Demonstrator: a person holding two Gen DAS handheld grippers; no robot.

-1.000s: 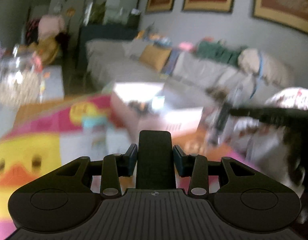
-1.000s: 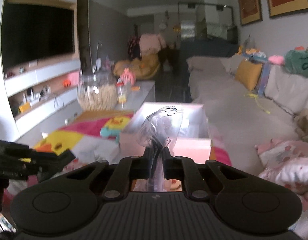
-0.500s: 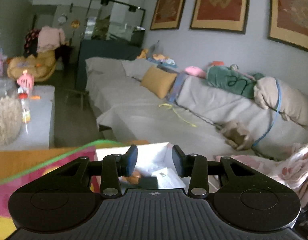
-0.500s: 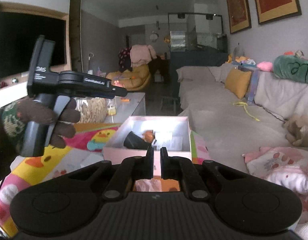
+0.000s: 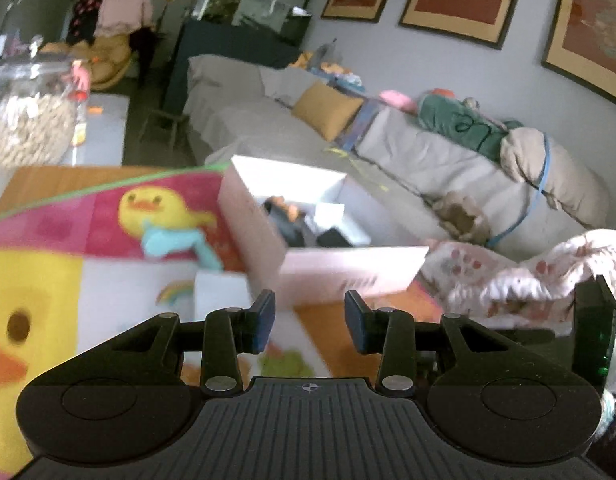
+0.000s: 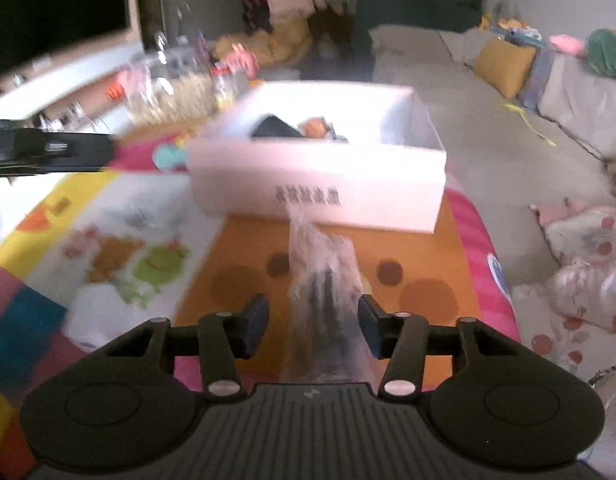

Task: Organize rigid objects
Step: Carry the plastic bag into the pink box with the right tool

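A pale pink open box [image 5: 347, 268] [image 6: 319, 184] stands on a colourful play mat [image 5: 88, 240] [image 6: 108, 248]. It holds a dark object [image 6: 274, 128] and an orange item [image 6: 313, 126]. My left gripper [image 5: 309, 322] is open and empty, just short of the box's near corner. My right gripper [image 6: 312, 322] is open; a clear plastic-wrapped dark object [image 6: 323, 300] lies between its fingers on the mat, in front of the box. The left gripper's body [image 6: 48, 152] shows at the left of the right wrist view.
A glass jar of pale snacks [image 5: 28, 120] [image 6: 176, 84] stands on a low table beyond the mat. A grey sofa with cushions [image 5: 387, 152] runs along the right. A pink spotted blanket [image 5: 527, 272] [image 6: 579, 264] lies at the right of the mat.
Both grippers have dropped toward the mat and box. My right gripper has opened, with the plastic-wrapped object now between its fingers. My left gripper stays open.
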